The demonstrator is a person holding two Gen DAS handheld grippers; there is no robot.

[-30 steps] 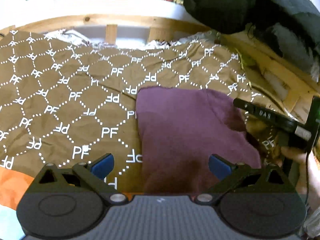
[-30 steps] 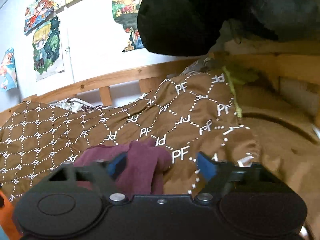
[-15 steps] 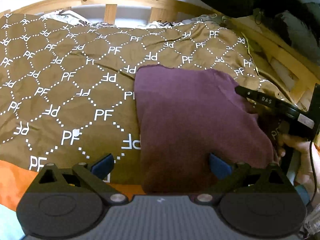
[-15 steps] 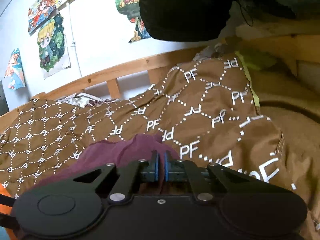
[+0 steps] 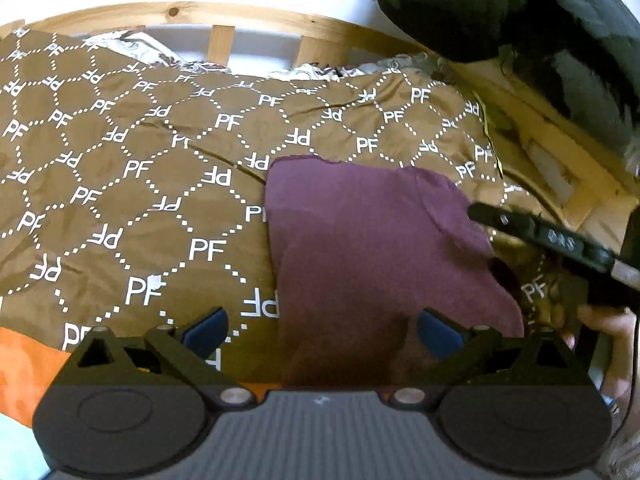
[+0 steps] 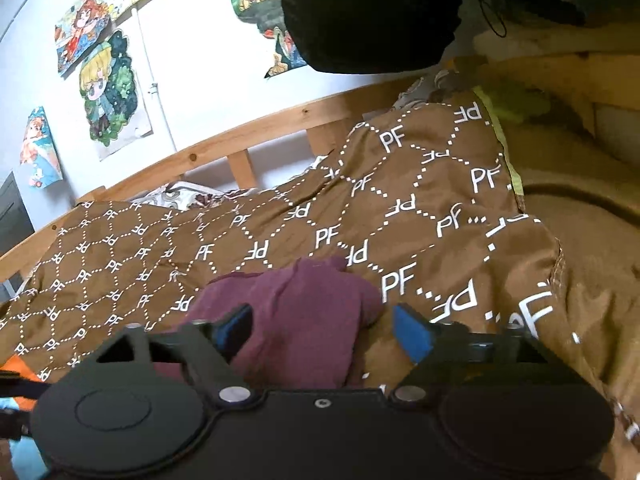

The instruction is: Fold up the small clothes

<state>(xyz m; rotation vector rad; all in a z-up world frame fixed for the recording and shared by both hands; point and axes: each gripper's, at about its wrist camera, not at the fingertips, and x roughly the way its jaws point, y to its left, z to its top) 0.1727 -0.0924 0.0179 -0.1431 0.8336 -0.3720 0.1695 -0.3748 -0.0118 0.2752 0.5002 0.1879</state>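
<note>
Both tongs gape wide, empty; the right tongs (image 6: 322, 330) have just been opening, cloth lying loose between. One maroon garment (image 5: 376, 256) runs lengthwise up mid-frame above the left tongs (image 5: 322, 330), its right edge nearer the right

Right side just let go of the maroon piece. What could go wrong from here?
The right gripper, jaws just opened, sits low over the maroon garment; pulling back could snag and drag its bunched corner. The brown quilt underneath is loose and wrinkled, so a low pinch may catch it too. The open left gripper straddles the garment's edge.

A brown PF-monogram bedspread (image 5: 132, 184) covers the bed, backed by a wooden slatted rail (image 6: 240, 160). Cartoon posters (image 6: 108, 92) hang on the wall; a black jacket (image 6: 368, 12) hangs above.
</note>
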